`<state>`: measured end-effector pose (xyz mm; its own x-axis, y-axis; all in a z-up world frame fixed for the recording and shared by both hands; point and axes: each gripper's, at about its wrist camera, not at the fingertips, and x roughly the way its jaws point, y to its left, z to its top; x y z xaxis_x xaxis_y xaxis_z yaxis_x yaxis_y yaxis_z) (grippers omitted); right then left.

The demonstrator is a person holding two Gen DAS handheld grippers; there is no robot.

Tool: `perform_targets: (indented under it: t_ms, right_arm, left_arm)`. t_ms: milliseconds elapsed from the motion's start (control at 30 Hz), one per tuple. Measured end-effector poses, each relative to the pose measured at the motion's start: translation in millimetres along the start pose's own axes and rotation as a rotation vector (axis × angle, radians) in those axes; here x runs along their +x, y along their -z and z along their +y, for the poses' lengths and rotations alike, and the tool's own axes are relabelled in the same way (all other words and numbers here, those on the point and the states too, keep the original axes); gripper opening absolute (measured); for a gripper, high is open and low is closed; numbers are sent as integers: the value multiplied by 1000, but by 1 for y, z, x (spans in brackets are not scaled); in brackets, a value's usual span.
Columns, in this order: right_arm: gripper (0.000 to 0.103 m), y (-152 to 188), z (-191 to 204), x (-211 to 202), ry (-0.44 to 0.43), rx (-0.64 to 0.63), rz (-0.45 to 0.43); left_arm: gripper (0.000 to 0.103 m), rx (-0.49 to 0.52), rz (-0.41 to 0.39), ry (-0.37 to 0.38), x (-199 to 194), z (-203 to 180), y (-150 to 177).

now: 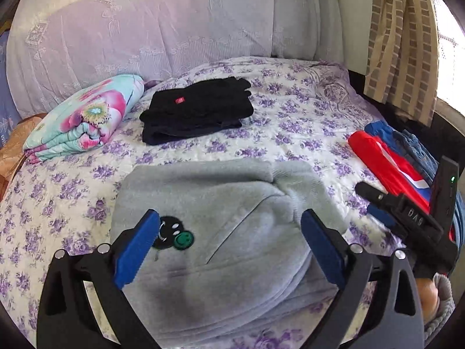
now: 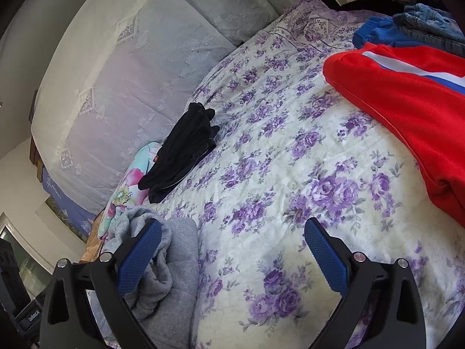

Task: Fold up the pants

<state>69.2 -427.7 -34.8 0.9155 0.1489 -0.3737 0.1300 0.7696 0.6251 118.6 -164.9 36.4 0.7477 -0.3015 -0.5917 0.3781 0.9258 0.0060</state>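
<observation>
Folded grey fleece pants point(image 1: 221, 232) with a black and green smiley patch lie on the floral bedspread point(image 1: 290, 122), right below my left gripper point(image 1: 231, 221). The left gripper is open and empty, hovering over the pants. In the right wrist view the grey pants point(image 2: 171, 261) sit at the lower left, beside my right gripper point(image 2: 232, 232), which is open and empty over bare bedspread point(image 2: 290, 151). The right gripper also shows in the left wrist view point(image 1: 375, 203) at the right of the pants.
Folded black pants point(image 1: 197, 110) lie at the back of the bed next to a folded flowery quilt point(image 1: 87, 119). A pile of red point(image 2: 407, 101), blue point(image 2: 377, 33) and denim point(image 2: 430, 20) clothes lies at the right. A lace-covered headboard point(image 1: 145, 23) and curtain point(image 1: 401, 35) stand behind.
</observation>
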Motion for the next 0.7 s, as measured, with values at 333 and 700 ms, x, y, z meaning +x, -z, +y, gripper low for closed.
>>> perform_targets:
  t_ms: [333, 700]
  right_arm:
    - [99, 0, 95, 56, 91, -371, 131]
    - [99, 10, 92, 49, 59, -342, 167]
  left_arm:
    - [98, -35, 129, 27, 39, 17, 39]
    - [98, -116, 22, 72, 6, 50, 46]
